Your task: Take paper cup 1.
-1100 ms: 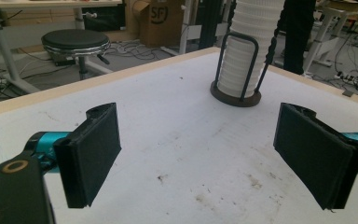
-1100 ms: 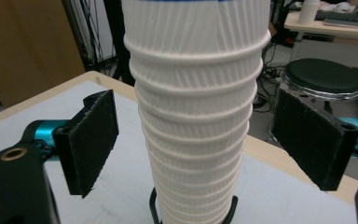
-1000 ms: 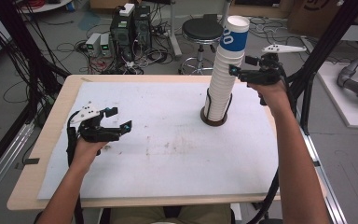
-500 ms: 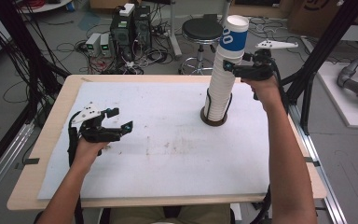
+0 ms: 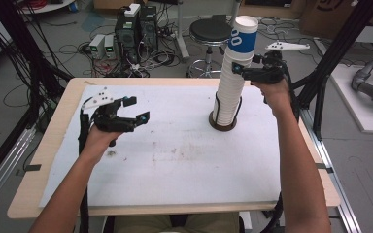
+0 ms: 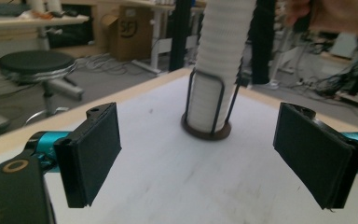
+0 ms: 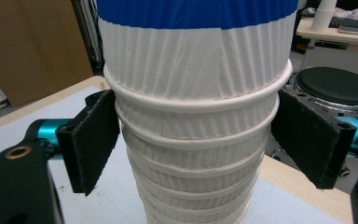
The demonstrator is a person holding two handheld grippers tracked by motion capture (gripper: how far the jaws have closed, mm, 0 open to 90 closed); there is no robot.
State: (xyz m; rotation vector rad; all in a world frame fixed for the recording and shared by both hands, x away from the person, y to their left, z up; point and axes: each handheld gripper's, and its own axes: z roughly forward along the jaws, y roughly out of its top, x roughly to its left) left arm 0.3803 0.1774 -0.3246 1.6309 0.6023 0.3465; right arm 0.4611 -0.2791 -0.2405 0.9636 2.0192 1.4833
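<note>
- The stack of paper cups (image 5: pixel 233 77) is standing tall in its wire holder (image 5: pixel 223 116) toward the far right of the worktop (image 5: pixel 175 165), leaning slightly to the right as it rises; the top cup (image 5: pixel 244 33), with its blue band, is sitting highest.
- The holder is gripping the lowest cups with thin black uprights on a dark round base, which, I judge, is what is keeping such a tall column from toppling while I am working at its top.
- I am bringing the right gripper (image 7: pixel 196 140) level against the upper part of the stack, just below the blue-banded cup, with one pad at each side. Its fingers (image 7: pixel 91 140) have just been closing with the cups between them; the left pad is touching the rims, while the right pad is looking a sliver apart, so I cannot tell whether the grasp is firm yet.
- Gripping just under the top rim is, I think, meant to separate the uppermost cup or cups from the rest.
- I am holding the left gripper (image 5: pixel 128 112) above the worktop's left side, well apart from the stack, its fingers (image 6: pixel 93 149) spread wide and released, holding nothing and aimed toward the holder's base, probably ready to steady it.
</note>
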